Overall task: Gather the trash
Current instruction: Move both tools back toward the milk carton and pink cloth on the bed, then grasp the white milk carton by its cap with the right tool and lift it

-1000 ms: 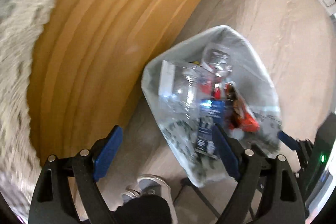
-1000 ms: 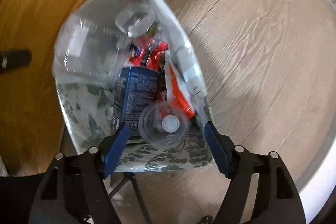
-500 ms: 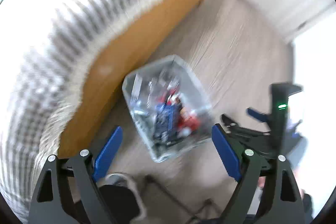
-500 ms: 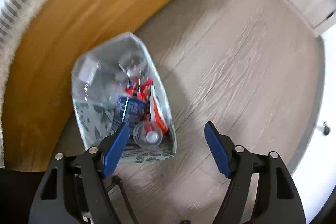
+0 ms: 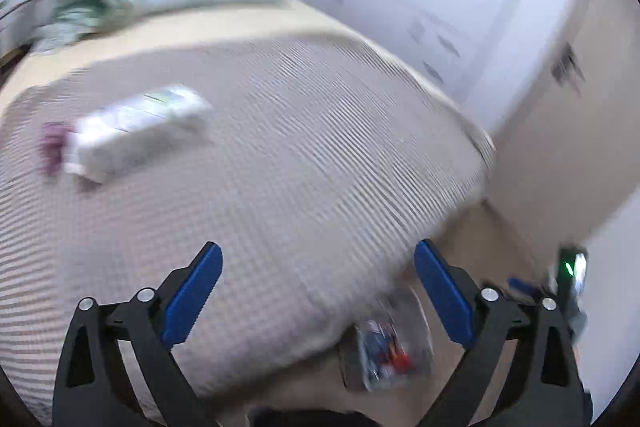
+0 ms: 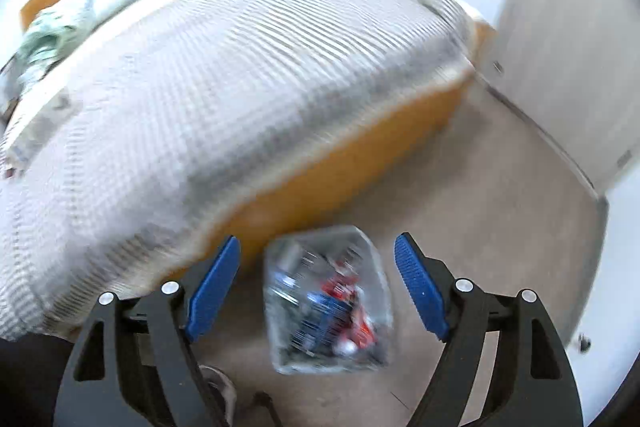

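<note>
White, blurred oblong packet [image 5: 136,133] lying crosswise on striped bedspread [image 5: 300,147], up-left of left gripper [image 5: 318,293]; nearer it than right gripper [image 6: 318,281]; both spread wide, empty.

No text, brand, number or sign can be read. The white packet [image 5: 136,131] lying on the bed [image 5: 304,147] at far left carries green markings too blurred to make out. The blue carton [image 6: 320,315] in the clear trash bag [image 6: 328,307] on the near floor shows only smeared print.
</note>
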Available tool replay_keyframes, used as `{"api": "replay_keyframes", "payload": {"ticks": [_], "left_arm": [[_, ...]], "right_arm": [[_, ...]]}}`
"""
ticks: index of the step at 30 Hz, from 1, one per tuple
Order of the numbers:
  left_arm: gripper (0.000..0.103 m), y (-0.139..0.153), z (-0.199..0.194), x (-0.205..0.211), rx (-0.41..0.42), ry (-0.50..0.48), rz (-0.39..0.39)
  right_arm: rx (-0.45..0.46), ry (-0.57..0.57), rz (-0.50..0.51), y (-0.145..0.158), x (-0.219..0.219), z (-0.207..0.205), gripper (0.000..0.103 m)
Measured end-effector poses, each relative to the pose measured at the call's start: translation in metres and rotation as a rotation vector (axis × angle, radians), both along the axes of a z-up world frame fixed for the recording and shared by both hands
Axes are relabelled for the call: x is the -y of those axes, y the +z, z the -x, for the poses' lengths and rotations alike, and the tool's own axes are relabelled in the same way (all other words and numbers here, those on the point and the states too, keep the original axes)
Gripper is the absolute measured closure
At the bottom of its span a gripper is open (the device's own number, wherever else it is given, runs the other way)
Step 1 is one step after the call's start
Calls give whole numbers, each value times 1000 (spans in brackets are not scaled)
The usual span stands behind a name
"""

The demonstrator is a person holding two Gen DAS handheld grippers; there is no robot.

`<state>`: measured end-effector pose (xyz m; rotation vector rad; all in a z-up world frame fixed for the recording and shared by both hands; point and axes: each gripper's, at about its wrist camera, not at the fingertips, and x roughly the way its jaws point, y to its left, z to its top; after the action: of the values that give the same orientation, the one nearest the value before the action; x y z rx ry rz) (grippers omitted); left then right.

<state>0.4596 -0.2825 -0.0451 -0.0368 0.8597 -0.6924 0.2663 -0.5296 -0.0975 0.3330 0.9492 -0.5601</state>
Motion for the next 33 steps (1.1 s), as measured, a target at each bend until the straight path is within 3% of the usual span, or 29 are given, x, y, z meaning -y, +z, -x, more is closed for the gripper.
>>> {"api": "replay_keyframes", "payload": {"ticks": [3, 5, 12, 16, 21, 24, 26, 29, 33], "left_arm": [[7, 1, -45, -71, 10, 183, 33], [7, -7, -78, -125, -37, 317, 46], [7, -42, -137, -255, -119, 546, 81], [7, -60, -154, -301, -170, 638, 99], [7, -94, -174, -345, -299, 692, 170], [7, -102, -181, -362, -318, 732, 176], [7, -100, -183, -372, -307, 744, 199], [7, -100, -186, -380, -306, 754, 244], [7, -105, -192, -376, -341, 733, 250]], "right_arm": [[27, 112, 2, 26, -46, -42, 27], [31, 184, 7, 33, -73, -69, 27], [18, 491, -7, 46, -193, -184, 27], [4, 654, 59, 50, -270, -257, 27], [-38, 776, 154, 38, -343, -344, 27], [-47, 815, 265, 21, -381, -385, 27], [-68, 836, 313, 8, -396, -403, 36], [-123, 852, 402, -13, -414, -429, 59], [-109, 853, 543, -29, -425, -436, 64]]}}
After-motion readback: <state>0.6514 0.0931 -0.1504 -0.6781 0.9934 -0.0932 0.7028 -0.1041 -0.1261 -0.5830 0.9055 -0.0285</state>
